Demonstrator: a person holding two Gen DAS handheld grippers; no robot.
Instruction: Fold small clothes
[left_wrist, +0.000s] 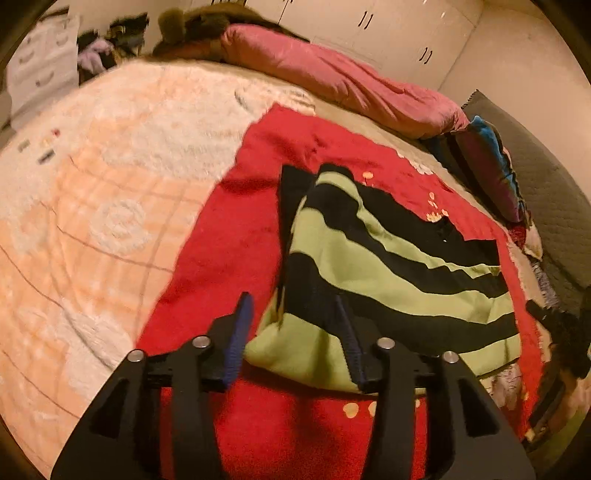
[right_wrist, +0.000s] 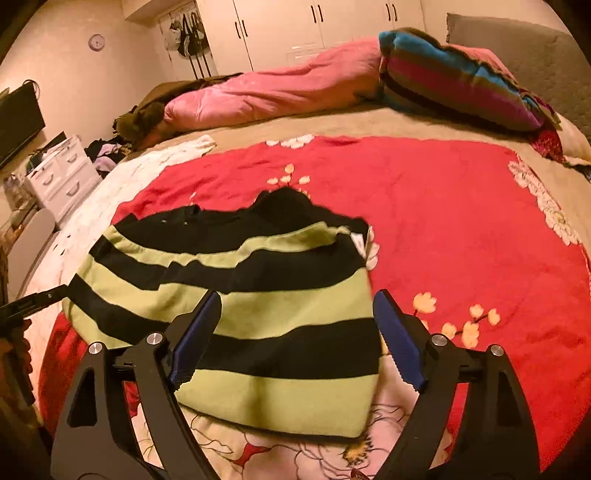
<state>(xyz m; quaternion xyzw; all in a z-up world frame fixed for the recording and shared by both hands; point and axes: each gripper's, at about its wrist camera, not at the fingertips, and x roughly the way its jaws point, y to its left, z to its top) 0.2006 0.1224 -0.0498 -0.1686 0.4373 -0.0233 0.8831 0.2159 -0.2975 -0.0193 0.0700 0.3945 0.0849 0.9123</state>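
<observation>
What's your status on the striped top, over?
Left gripper open, right gripper open, both empty. Striped top lies part-folded on red blanket. Nothing blocking.

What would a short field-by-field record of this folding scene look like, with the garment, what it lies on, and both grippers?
garment: green and black striped top, partly folded, flat
surface: red blanket on the bed
left gripper: open, fingers either side of the top's near corner
right gripper: open, over the top's near edge, holding nothing
behind: pink duvet, striped pillow
</observation>
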